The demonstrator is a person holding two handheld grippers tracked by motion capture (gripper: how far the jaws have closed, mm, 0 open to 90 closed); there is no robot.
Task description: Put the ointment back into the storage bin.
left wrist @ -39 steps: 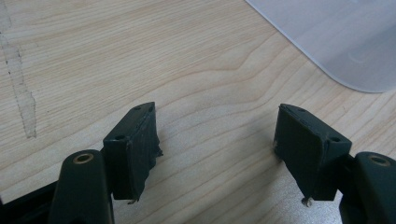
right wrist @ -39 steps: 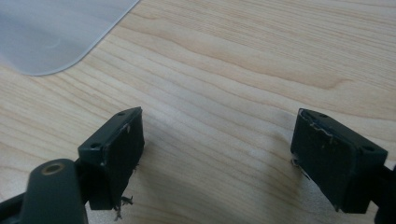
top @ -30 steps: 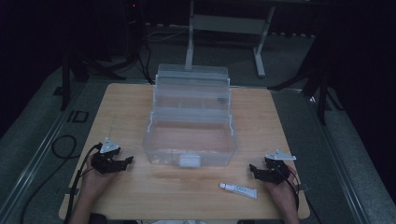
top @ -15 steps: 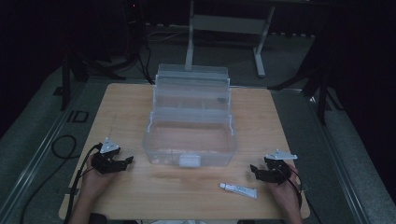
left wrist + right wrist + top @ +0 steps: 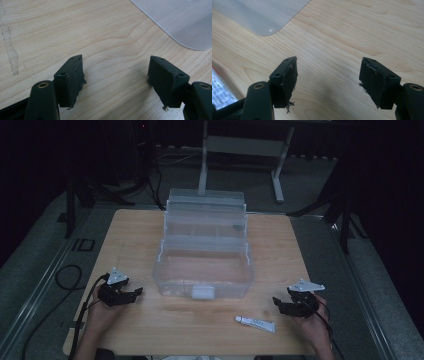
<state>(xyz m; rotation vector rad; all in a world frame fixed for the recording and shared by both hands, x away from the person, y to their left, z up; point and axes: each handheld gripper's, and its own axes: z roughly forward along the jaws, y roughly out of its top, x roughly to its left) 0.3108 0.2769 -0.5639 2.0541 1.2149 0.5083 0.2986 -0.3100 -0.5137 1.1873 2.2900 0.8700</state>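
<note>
Jaws of the right gripper [image 5: 286, 305] stand wide with nothing between them, having just been closing slightly. Small tube [image 5: 255, 323] lies just beside it, before the open clear plastic toolbox [image 5: 202, 265]. Advisable: centre the jaws across the tube, then lower. Left gripper [image 5: 131, 295] also wide, idle.

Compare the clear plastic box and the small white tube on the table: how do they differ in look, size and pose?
The clear plastic box is see-through, while the white tube is opaque with print on it. The box is far bigger than the tube. The box stands open in the table's middle with its lid tilted back, while the tube lies flat near the front edge, beside the right gripper. Both rest on the wooden table, untouched.
</note>
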